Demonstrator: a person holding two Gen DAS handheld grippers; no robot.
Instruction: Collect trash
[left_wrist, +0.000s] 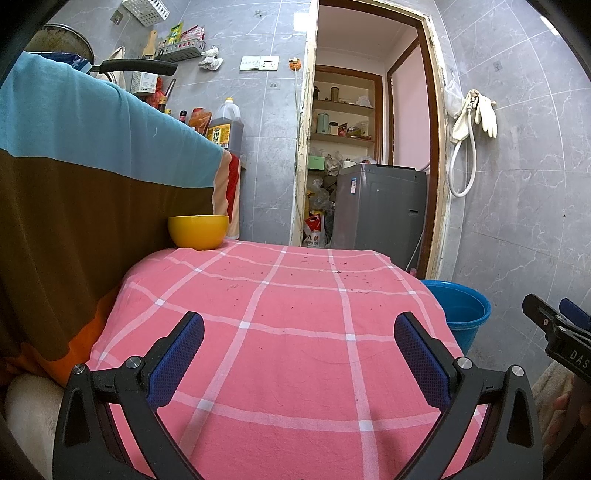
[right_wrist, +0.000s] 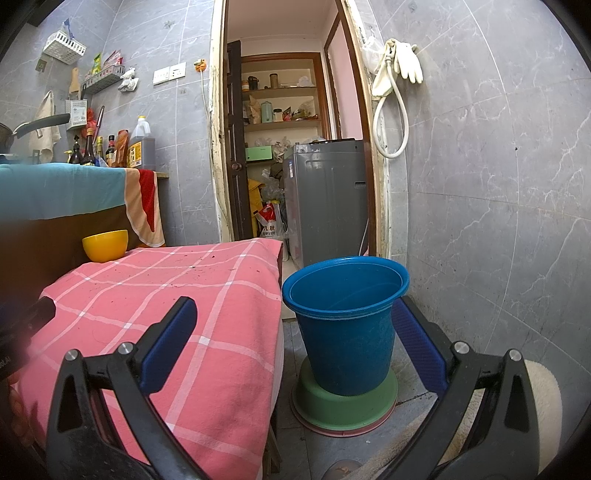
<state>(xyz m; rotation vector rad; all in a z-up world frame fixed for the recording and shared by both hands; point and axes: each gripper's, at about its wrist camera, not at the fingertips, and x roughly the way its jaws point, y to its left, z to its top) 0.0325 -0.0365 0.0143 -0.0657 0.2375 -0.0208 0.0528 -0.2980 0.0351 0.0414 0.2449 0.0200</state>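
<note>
Both the left gripper (left_wrist: 299, 350) and right gripper (right_wrist: 291, 332) hang spread and empty, the cloth (left_wrist: 295, 332) bears only tiny specks, the bin (right_wrist: 347, 321) stands beside it, so collecting seems nearly done.

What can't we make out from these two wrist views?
- Yellow bowl contents: both views look at it from the side, so its wall hides the inside.
- Blue bucket bottom: right wrist view shows only the inner wall; left wrist view has the tablecloth edge covering most of it.
- Specks on the tablecloth: too small to identify.
- Right gripper: left wrist view cuts it off at the frame edge.
</note>
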